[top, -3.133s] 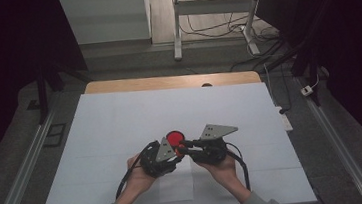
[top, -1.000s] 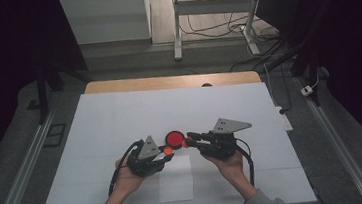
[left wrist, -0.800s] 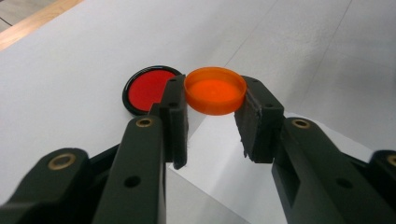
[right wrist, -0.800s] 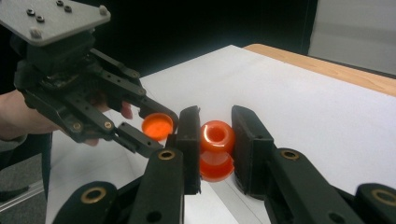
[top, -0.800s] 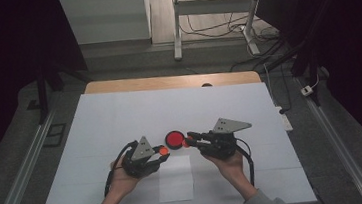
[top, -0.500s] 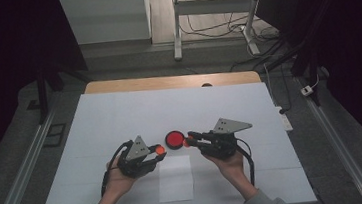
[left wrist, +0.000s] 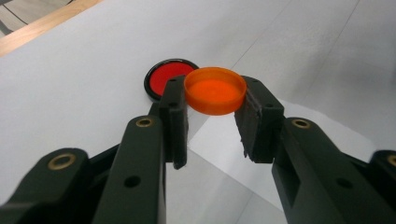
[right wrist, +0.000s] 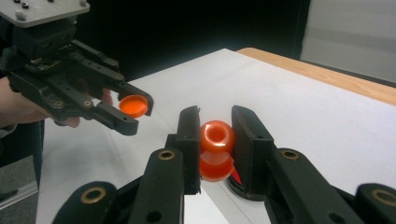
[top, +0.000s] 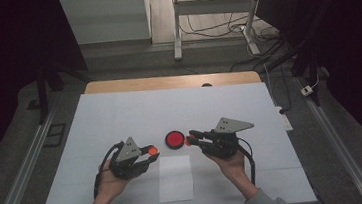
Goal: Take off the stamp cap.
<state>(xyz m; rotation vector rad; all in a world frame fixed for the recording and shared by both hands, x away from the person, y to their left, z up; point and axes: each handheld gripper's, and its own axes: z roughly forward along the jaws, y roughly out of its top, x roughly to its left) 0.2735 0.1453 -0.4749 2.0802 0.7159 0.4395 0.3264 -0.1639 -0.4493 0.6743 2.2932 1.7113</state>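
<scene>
- One table (top: 120, 113), covered by a white sheet, with a wooden strip showing along its far edge.
- One smaller white paper rectangle (top: 175, 178) lies on the near part of the table, between the two hands.
- Two hand-held grippers are present. The left gripper (top: 149, 151) is closed on one orange cap (left wrist: 215, 89), held by its rim between the jaw tips, open side up and clear of the table surface.
- The right gripper (top: 190, 139) is clamped on one small orange bottle (right wrist: 216, 150), its open neck pointing away from the gripper camera. Its tip lies just beside the disc.
- One red disc with a black rim (top: 175, 139) rests flat on the table between the two grippers, beyond the paper rectangle.
- Change from 3.1 s ago: the two grippers met over the disc at that time. They are now apart, the left gripper having withdrawn toward the left with the cap, while the right gripper stays next to the disc.
</scene>
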